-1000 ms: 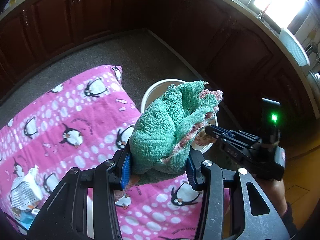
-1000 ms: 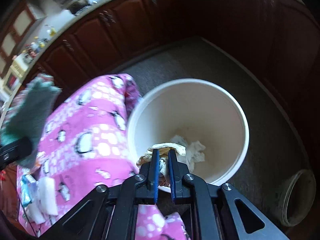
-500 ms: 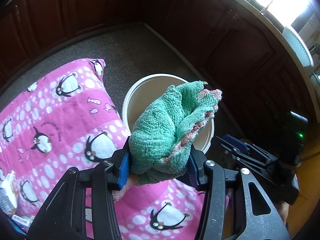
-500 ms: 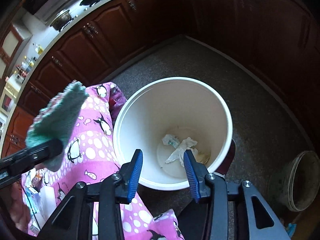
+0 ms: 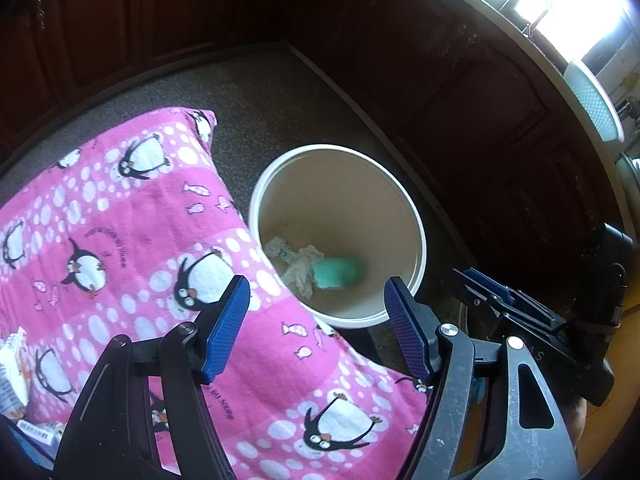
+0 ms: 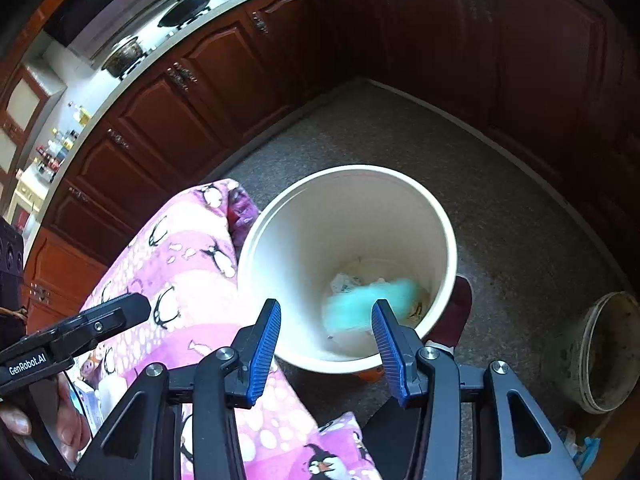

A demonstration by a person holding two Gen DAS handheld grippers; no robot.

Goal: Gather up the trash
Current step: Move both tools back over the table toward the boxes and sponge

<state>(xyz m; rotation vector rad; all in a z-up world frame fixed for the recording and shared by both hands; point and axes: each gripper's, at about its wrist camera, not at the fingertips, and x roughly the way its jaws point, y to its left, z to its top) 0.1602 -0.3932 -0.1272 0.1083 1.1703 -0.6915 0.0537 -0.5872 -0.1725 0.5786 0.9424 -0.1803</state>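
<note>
On the kitchen floor (image 6: 460, 168), the bucket (image 5: 416, 216) holds a green cloth (image 5: 340, 272).

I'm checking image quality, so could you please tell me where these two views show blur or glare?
Right wrist view: the teal terry cloth inside the cream round bucket is motion-smeared. Left wrist view: the cloth is softer-edged but readable, and the window at top right is blown out white.

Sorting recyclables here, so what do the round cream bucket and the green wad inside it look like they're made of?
Round cream bucket: probably plastic, with smooth matte walls and a thin rolled rim. Green wad: likely terry cloth, soft and bunched, though it's blurred here.
</note>
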